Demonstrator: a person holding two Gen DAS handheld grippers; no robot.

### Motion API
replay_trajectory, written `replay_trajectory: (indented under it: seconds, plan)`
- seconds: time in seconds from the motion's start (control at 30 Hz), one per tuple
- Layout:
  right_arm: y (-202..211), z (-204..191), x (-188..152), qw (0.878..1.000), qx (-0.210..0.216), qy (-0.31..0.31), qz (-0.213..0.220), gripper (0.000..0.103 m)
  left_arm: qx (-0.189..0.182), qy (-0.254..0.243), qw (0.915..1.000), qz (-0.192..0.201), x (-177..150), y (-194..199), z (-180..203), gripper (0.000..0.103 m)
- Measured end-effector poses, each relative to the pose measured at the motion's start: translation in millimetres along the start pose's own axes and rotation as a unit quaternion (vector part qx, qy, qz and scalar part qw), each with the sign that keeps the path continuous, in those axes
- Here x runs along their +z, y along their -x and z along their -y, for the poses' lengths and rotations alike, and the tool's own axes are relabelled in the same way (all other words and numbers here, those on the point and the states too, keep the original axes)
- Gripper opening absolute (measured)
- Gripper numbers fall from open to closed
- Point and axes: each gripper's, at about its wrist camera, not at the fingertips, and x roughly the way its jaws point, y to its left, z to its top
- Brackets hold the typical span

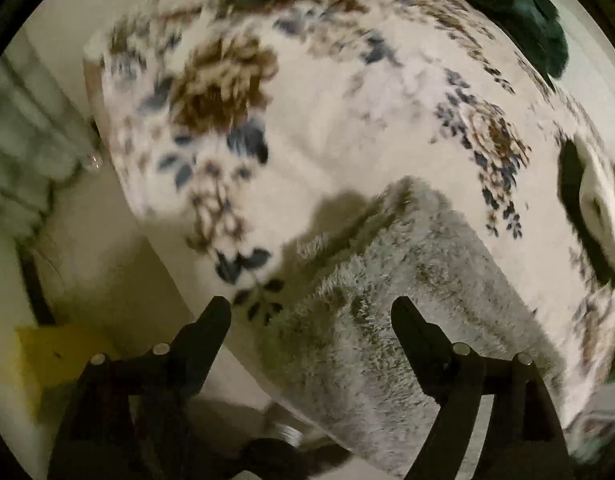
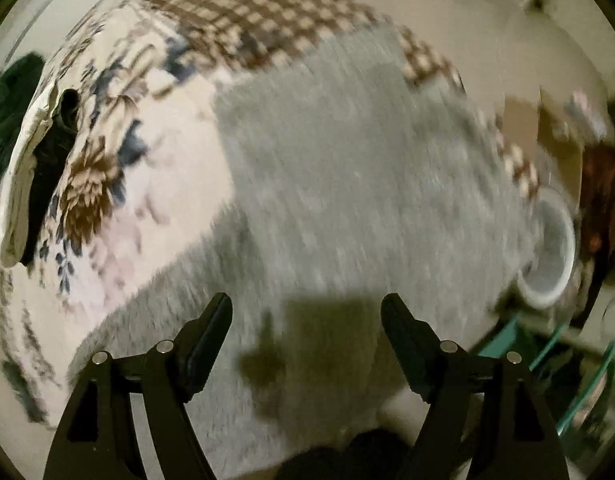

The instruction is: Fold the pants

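Observation:
The grey fuzzy pants lie spread flat on a bed covered by a white floral blanket. In the right wrist view the pants fill the middle, blurred by motion. My left gripper is open and empty, hovering over the pants' near edge by the bed's side. My right gripper is open and empty above the pants, casting a shadow on them.
A dark green cloth lies at the bed's far edge. A black and white item lies on the blanket at the right. A brown checkered fabric lies beyond the pants. A white round bowl-like object is beside the bed.

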Motion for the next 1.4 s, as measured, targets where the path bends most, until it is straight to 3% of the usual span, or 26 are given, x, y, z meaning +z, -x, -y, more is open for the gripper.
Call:
replay_trajectory:
  seconds: [0.07, 0.17, 0.33, 0.37, 0.4, 0.47, 0.6, 0.7, 0.73, 0.8, 0.83, 0.97, 1.07, 1.13, 1.2, 1.3, 1.4]
  plan:
    - [-7.4, -17.6, 18.4, 0.999, -0.019, 0.032, 0.017, 0.079, 0.024, -0.02, 0.9994, 0.016, -2.7, 9.3, 9.5, 0.082]
    - [-30.9, -39.6, 49.0, 0.997, -0.045, 0.067, 0.019, 0.079, 0.031, -0.04, 0.9986, 0.017, -10.2, 13.2, 29.7, 0.082]
    - [-61.9, -47.7, 76.8, 0.989, -0.096, 0.108, 0.004, 0.078, -0.004, -0.091, 0.9959, 0.005, -43.2, 22.3, 95.5, 0.082]
    - [-60.6, -42.5, 79.3, 0.989, -0.101, 0.11, 0.007, 0.064, -0.012, -0.104, 0.9945, 0.003, -51.5, 23.7, 109.3, 0.082]
    - [-55.7, -32.9, 81.3, 0.989, -0.103, 0.104, 0.015, 0.039, -0.019, -0.117, 0.9929, -0.001, -59.5, 24.2, 123.7, 0.082]
    - [-41.1, -1.0, 84.5, 0.992, -0.104, 0.067, 0.028, 0.016, -0.045, -0.14, 0.989, -0.013, -76.3, 24.4, 156.3, 0.082]
    - [-3.1, 104.3, 77.1, 0.993, -0.073, -0.075, 0.05, 0.015, -0.082, -0.185, 0.9786, -0.035, -113.8, 26.5, 206.3, 0.082]
    - [-8.4, 178.2, 59.0, 0.984, -0.026, -0.178, 0.005, 0.017, -0.093, -0.221, 0.9696, -0.047, -139.9, 24.7, 234.7, 0.082]
    - [-15.0, 196.8, 51.2, 0.979, -0.012, -0.204, -0.013, 0.021, -0.096, -0.231, 0.9668, -0.053, -146.9, 22.7, 242.5, 0.082]
    - [-26.7, 221.9, 40.6, 0.971, 0.011, -0.237, -0.042, 0.054, -0.083, -0.243, 0.9649, -0.056, -160.0, 18.6, 258.2, 0.082]
    - [-28.1, 229.3, 37.5, 0.968, 0.013, -0.247, -0.048, 0.061, -0.082, -0.254, 0.9618, -0.06, -165.2, 15.7, 265.0, 0.082]
    - [-9.2, 243.6, 25.9, 0.96, 0.034, -0.278, -0.024, 0.063, -0.083, -0.297, 0.9488, -0.069, -179.7, 9.2, 292.8, 0.082]
    - [16.3, 222.1, 26.1, 0.959, 0.085, -0.271, -0.003, 0.063, -0.082, -0.326, 0.9395, -0.066, -185.0, 8.2, 311.1, 0.082]
    - [21.2, 183.1, 33.5, 0.962, 0.123, -0.245, -0.015, 0.063, -0.076, -0.341, 0.9347, -0.063, -186.3, 5.2, 322.1, 0.082]
    - [12.5, 135.5, 43.4, 0.96, 0.163, -0.222, -0.053, 0.063, -0.073, -0.347, 0.9328, -0.066, -185.7, -2.4, 330.6, 0.082]
    - [-17.9, 64.7, 52.6, 0.947, 0.213, -0.208, -0.123, 0.063, -0.06, -0.352, 0.9317, -0.068, -184.7, -21.3, 347.3, 0.082]
    - [-52.4, 6.5, 49.9, 0.938, 0.215, -0.207, -0.177, 0.063, -0.046, -0.356, 0.9308, -0.07, -181.2, -43.1, 362.1, 0.082]
